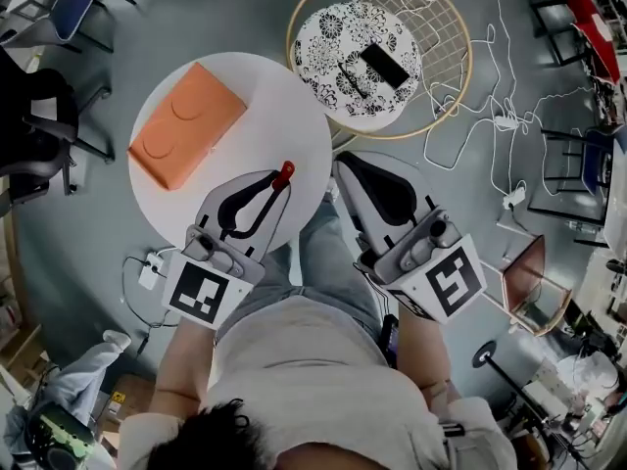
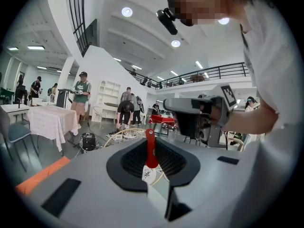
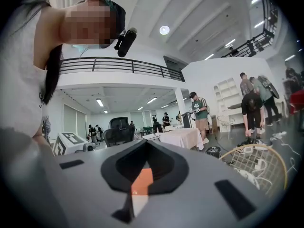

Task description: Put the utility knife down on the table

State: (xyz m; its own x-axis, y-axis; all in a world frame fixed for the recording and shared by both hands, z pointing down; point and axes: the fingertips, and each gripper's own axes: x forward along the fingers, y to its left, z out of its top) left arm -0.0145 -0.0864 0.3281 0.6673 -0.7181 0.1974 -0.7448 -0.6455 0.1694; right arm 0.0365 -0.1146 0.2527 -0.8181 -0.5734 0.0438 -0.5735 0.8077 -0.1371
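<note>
A red utility knife [image 1: 283, 174] sticks up from between the tips of my left gripper [image 1: 278, 188], which is shut on it over the near right edge of the round white table [image 1: 294, 106]. In the left gripper view the red utility knife [image 2: 150, 148] stands upright in the shut left gripper [image 2: 151, 145]. My right gripper [image 1: 342, 164] hangs just off the table's right edge, over the person's lap, shut with nothing in it. Through the slit of the right gripper [image 3: 145, 146] I see a strip of the orange box [image 3: 141, 182].
An orange box [image 1: 186, 123] lies on the table's left half. Beyond the table stands a patterned round stool [image 1: 338, 42] with a black flat object [image 1: 384, 65] on it, inside a wire hoop [image 1: 460, 62]. Cables [image 1: 490, 116] and chairs [image 1: 573, 164] crowd the floor at right.
</note>
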